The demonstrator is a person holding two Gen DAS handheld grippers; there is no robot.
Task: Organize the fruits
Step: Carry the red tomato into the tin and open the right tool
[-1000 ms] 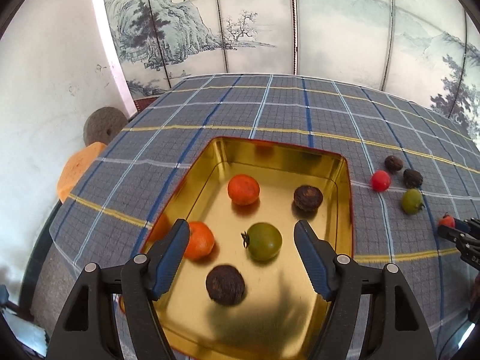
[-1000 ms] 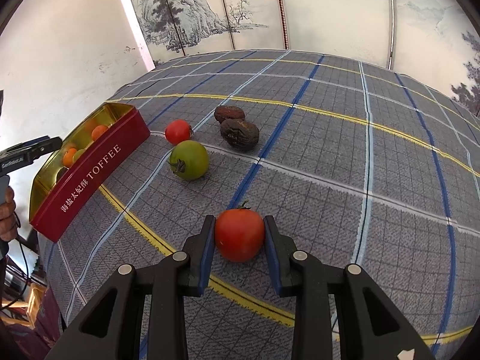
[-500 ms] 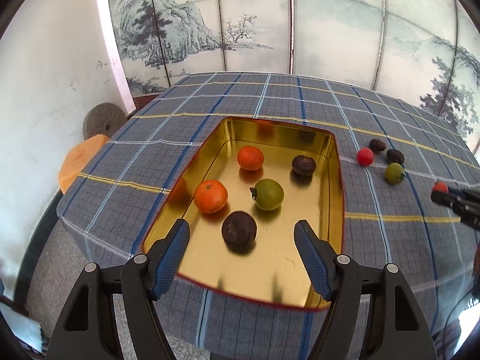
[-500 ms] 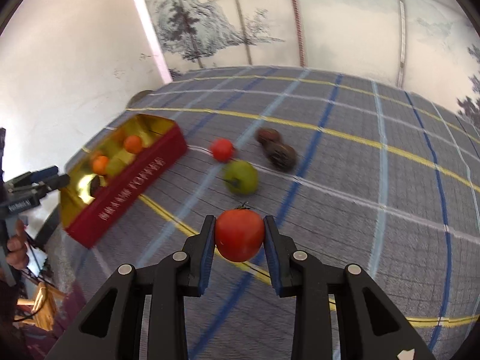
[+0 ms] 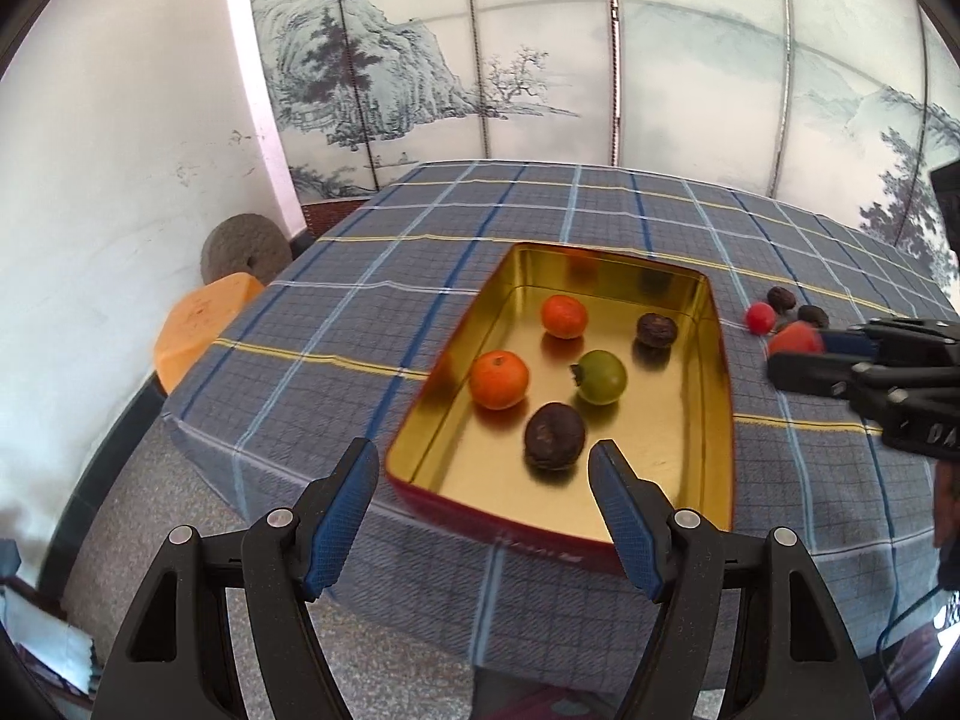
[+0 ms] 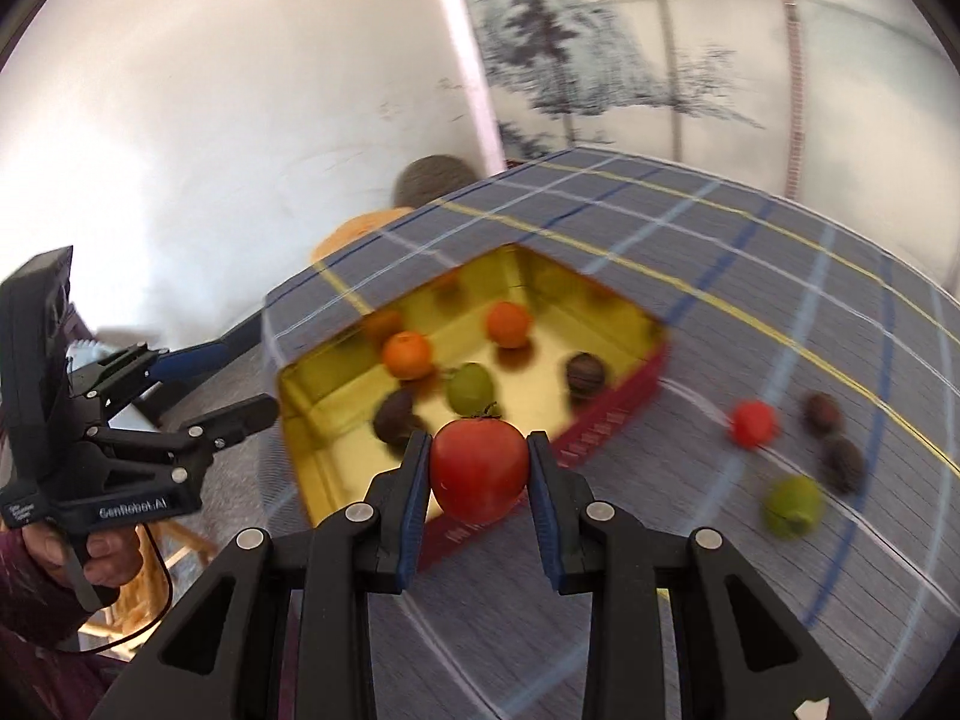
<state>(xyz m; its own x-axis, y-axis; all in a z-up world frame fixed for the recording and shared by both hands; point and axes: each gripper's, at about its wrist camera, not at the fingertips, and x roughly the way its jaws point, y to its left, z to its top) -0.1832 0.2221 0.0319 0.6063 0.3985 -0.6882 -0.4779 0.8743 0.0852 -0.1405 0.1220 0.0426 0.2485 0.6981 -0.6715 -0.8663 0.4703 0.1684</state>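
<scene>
You have five fruits in the gold tin (image 5: 717,360): two oranges (image 5: 498,379) (image 5: 564,316), one green tomato (image 5: 600,377) and two dark wrinkled fruits (image 5: 554,435) (image 5: 656,330).

On the checked cloth (image 6: 780,324) you have four more: one small red tomato (image 6: 752,423), one green tomato (image 6: 792,506) and two dark wrinkled fruits (image 6: 822,413) (image 6: 842,464).

You have one large red tomato (image 6: 479,469) between the pads of the right gripper (image 6: 479,471).

That makes ten fruits, one tin and two grippers, counting the left gripper (image 5: 483,501).
</scene>
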